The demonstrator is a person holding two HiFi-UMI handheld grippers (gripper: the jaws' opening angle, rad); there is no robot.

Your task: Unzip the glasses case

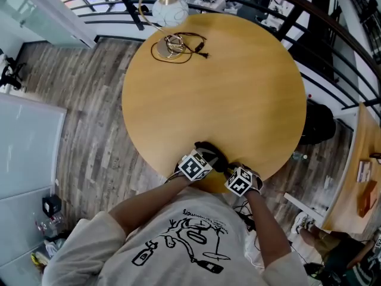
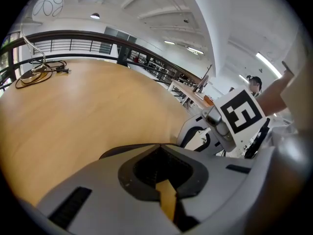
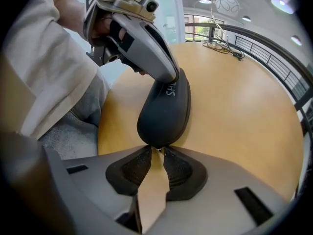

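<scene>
A black glasses case (image 1: 213,153) lies at the near edge of the round wooden table (image 1: 238,88), straight in front of the person. In the right gripper view the glasses case (image 3: 165,109) points away from me. My left gripper (image 3: 171,77) comes down from the upper left and is shut on its far end. My right gripper (image 3: 157,150) is shut on the small zipper pull at the case's near tip. In the left gripper view only a dark sliver of the case (image 2: 110,153) shows past the left gripper (image 2: 160,148). In the head view both marker cubes hide the jaws.
A white globe lamp (image 1: 169,9) and a coiled cable (image 1: 177,46) sit at the table's far edge. A dark railing (image 1: 333,52) curves behind the table. Another wooden table (image 1: 364,177) stands at the right. The case lies close to the table's near rim.
</scene>
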